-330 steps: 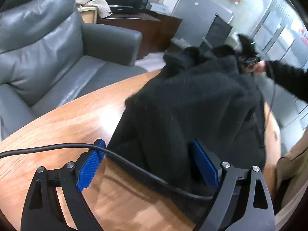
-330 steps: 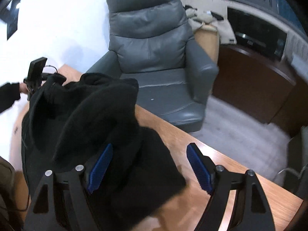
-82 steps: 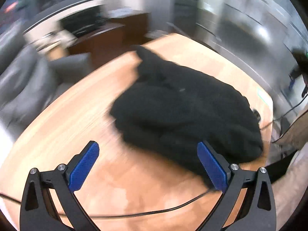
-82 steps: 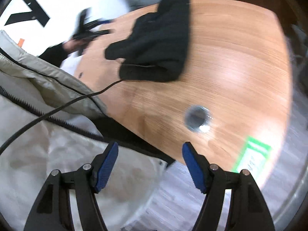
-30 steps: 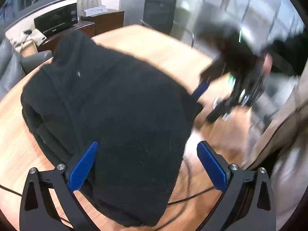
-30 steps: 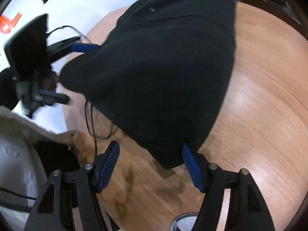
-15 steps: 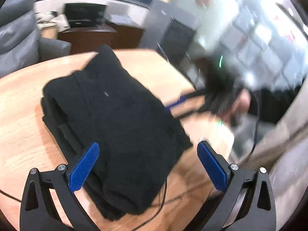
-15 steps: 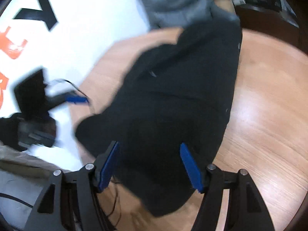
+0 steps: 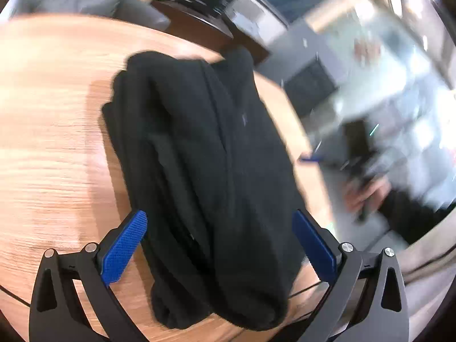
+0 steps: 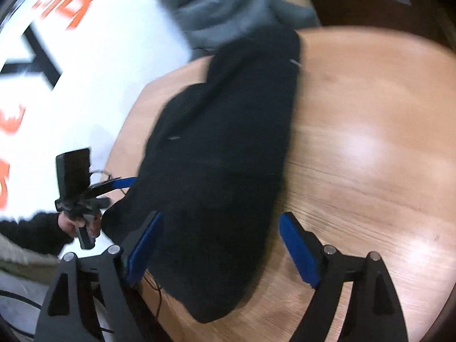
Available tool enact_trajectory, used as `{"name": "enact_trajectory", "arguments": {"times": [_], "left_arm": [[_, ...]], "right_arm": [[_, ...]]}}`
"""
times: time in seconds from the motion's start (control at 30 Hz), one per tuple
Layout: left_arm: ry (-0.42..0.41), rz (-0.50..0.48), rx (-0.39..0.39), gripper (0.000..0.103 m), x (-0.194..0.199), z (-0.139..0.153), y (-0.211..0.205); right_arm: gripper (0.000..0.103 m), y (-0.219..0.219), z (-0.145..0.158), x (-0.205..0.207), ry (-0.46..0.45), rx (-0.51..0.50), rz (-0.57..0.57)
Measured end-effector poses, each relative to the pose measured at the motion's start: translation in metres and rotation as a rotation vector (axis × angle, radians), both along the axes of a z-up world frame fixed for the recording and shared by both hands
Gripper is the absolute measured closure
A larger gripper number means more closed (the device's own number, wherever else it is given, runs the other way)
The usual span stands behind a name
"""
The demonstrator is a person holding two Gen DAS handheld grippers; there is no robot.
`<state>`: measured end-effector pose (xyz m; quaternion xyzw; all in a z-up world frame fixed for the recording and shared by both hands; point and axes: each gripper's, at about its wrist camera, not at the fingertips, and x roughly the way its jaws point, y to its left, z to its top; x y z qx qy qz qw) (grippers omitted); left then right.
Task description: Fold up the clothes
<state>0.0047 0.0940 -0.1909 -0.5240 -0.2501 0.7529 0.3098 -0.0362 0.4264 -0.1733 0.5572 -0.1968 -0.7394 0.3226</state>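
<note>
Table (image 9: 51, 148): round wooden top; grain visible on the left side in the left wrist view.
Left gripper (image 9: 219, 242): jaws spread wide, blue pads clear on both sides, gripping nothing; black garment lies between and ahead of them.
Black garment (image 9: 205, 154): folded into a long thick bundle, layered edges showing along its left side; lying on the table near the edge closest to the person.
Cable (image 9: 306, 287): thin dark line emerging beside the garment's near end.
Right gripper (image 10: 219, 245): jaws parted, empty; the same garment (image 10: 225, 148) lies between and ahead of them.
Grey armchair (image 10: 228, 8): beyond the table's far edge, blurred.
</note>
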Motion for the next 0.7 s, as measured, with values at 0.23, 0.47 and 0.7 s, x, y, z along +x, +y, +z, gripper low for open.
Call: {"name": "enact_trajectory", "arguments": {"times": [0.23, 0.47, 0.7], "left_arm": [[-0.226, -0.066, 0.234, 0.000, -0.041, -0.059, 0.010], [-0.254, -0.117, 0.295, 0.000, -0.033, -0.052, 0.006], [-0.347, -0.149, 0.237, 0.000, -0.037, -0.075, -0.014]], "right_arm": [[0.015, -0.002, -0.050, -0.033, -0.130, -0.135, 0.067], [0.011, -0.027, -0.073, -0.032, -0.176, -0.178, 0.136], [0.009, -0.039, -0.079, -0.025, -0.158, -0.168, 0.130]]}}
